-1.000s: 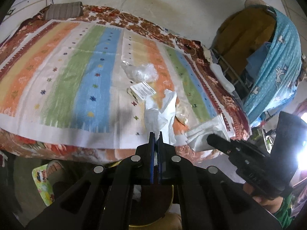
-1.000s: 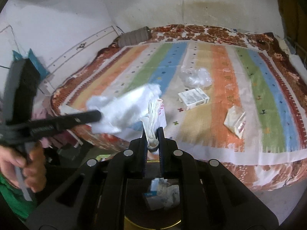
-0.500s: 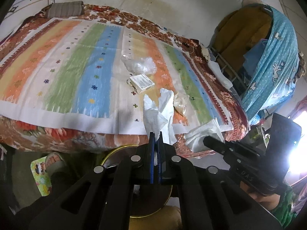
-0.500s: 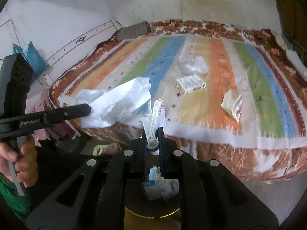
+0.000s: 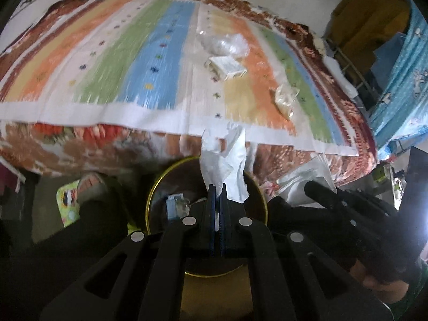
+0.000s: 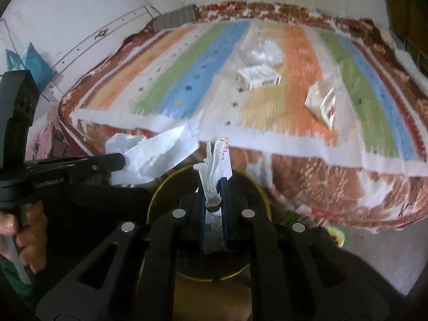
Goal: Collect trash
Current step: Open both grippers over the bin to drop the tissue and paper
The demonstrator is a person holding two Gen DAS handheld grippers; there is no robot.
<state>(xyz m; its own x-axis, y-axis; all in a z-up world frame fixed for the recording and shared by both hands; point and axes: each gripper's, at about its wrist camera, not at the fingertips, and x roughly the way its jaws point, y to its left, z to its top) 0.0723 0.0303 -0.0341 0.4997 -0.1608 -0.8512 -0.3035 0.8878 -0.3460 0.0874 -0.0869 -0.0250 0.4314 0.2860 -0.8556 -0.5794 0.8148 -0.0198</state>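
Observation:
My left gripper (image 5: 217,187) is shut on a crumpled white paper (image 5: 226,160) and holds it over a round yellow-rimmed bin (image 5: 152,192) on the floor beside the bed. My right gripper (image 6: 213,180) is shut on a folded white wrapper with red print (image 6: 218,163), also above the bin (image 6: 157,190). Some trash lies inside the bin (image 5: 175,204). On the striped bedspread lie a white box (image 5: 227,67), a clear plastic bag (image 5: 224,44) and a yellowish packet (image 5: 286,97). The left gripper with its paper (image 6: 155,157) shows in the right wrist view.
The bed with the striped cover (image 5: 107,53) fills the far side. A blue patterned cloth (image 5: 401,67) hangs at the right. A slipper (image 5: 69,203) lies on the floor left of the bin. A pillow (image 6: 176,18) sits at the head of the bed.
Both grippers have pulled back from the bed and lowered with their trash, so they now hang over the bin on the floor.

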